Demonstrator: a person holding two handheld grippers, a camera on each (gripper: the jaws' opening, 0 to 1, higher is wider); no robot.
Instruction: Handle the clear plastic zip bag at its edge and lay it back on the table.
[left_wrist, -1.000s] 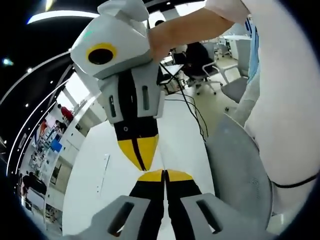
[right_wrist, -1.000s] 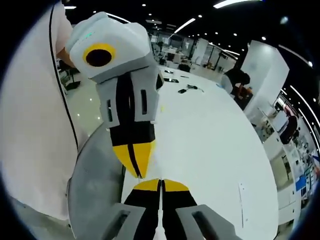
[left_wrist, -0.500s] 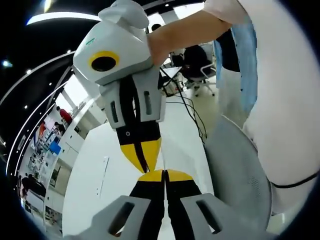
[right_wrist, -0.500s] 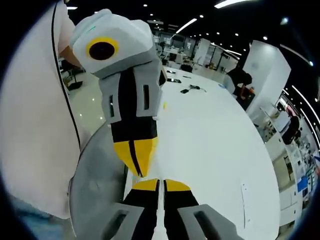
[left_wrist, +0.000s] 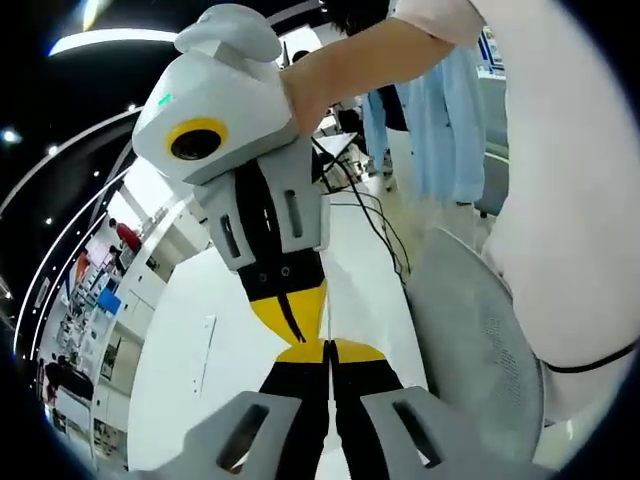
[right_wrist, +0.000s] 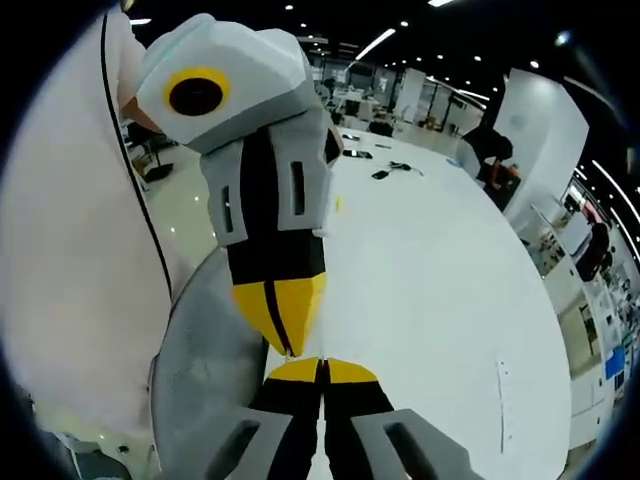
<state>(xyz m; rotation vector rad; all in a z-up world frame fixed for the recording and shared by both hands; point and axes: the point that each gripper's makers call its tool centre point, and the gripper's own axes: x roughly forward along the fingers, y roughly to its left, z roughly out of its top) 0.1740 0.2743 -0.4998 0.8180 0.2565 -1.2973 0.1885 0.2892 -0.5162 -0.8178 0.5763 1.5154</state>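
Observation:
My left gripper (left_wrist: 328, 346) rises from the bottom of the left gripper view with its yellow-tipped jaws pressed together. My right gripper (left_wrist: 298, 332) comes down from above, also shut, and its tip almost meets the left one's. The right gripper view mirrors this: the right gripper (right_wrist: 322, 363) is shut at the bottom, and the left gripper (right_wrist: 291, 346) points down at it tip to tip. A thin pale sliver shows between each pair of jaws. I cannot tell whether it is the clear bag's edge. Both grippers hang above the white table (right_wrist: 430, 290).
A grey mesh chair back (left_wrist: 480, 340) (right_wrist: 205, 370) stands at the table's near edge, beside the person's white shirt (left_wrist: 575, 200). Black cables (left_wrist: 385, 225) and small items (right_wrist: 385, 172) lie at the table's far end. Someone in light blue (left_wrist: 440, 110) stands behind.
Both grippers stay shut and tip to tip. The views have shifted a little with the hands, and someone in light blue has come into the background of the left gripper view.

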